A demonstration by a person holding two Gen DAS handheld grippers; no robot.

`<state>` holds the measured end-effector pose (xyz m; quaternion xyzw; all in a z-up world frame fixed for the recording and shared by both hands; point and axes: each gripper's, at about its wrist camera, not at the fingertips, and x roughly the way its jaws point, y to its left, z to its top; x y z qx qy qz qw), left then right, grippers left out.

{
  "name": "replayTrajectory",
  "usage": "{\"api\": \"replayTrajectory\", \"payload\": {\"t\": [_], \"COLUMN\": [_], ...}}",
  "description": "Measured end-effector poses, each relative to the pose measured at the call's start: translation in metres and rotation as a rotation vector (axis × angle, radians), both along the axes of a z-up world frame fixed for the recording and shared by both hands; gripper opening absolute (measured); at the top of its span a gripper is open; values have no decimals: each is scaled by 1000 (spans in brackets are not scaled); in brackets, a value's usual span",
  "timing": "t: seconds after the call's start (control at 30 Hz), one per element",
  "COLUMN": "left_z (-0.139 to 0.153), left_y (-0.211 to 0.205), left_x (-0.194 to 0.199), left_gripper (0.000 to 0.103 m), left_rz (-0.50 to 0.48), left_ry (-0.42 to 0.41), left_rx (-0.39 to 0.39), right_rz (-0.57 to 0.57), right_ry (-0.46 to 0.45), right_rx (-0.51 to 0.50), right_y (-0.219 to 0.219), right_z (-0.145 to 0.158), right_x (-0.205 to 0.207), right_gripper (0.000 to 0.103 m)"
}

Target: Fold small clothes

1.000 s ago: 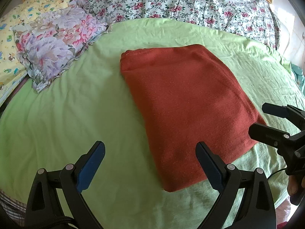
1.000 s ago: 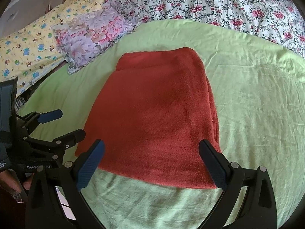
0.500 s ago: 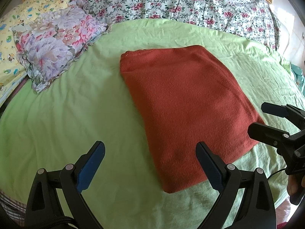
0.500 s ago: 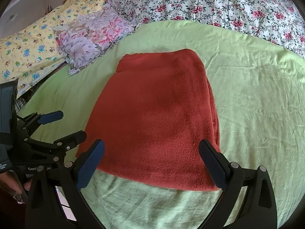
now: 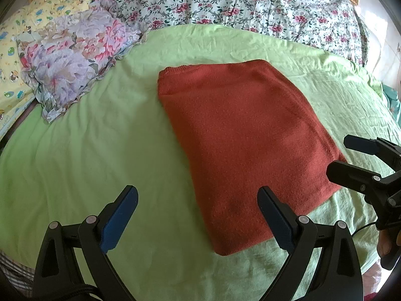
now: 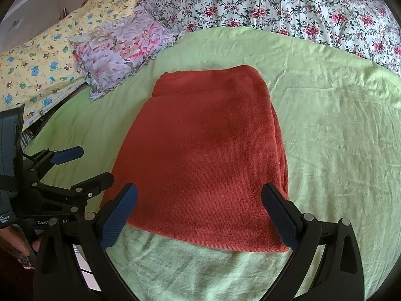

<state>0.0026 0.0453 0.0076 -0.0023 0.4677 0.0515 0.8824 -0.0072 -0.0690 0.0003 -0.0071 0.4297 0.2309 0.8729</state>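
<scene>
A rust-red knitted garment [image 5: 240,135] lies folded into a flat rectangle on the light green sheet [image 5: 100,145]; it also shows in the right wrist view [image 6: 200,155]. My left gripper [image 5: 198,215] is open and empty, held above the sheet just short of the garment's near left corner. My right gripper [image 6: 199,213] is open and empty, above the garment's near edge. The right gripper shows at the right edge of the left wrist view [image 5: 351,155], and the left gripper at the left of the right wrist view [image 6: 85,163].
A frilled floral pillow [image 5: 70,60] lies at the far left, with a yellow cartoon-print pillow [image 6: 37,67] beyond it. A rose-print quilt [image 5: 225,2] covers the far side of the bed. The bed's near edge runs below the grippers.
Almost nothing has moved. Both grippers have stayed open and drifted back very slightly from the folded garment, which lies still.
</scene>
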Motion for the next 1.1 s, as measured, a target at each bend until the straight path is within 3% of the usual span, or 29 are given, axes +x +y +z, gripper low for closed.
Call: {"api": "replayTrajectory", "payload": {"t": [1.1], "left_z": [-1], "left_y": [2], "left_x": [6], "left_gripper": [97], "left_rz": [6], "left_ry": [1], "left_rx": [-7], "right_rz": [-19], "right_ry": [-2], "right_rx": [18], "right_y": [-1], "right_z": [3], "right_x": [6], "right_gripper": [99]}}
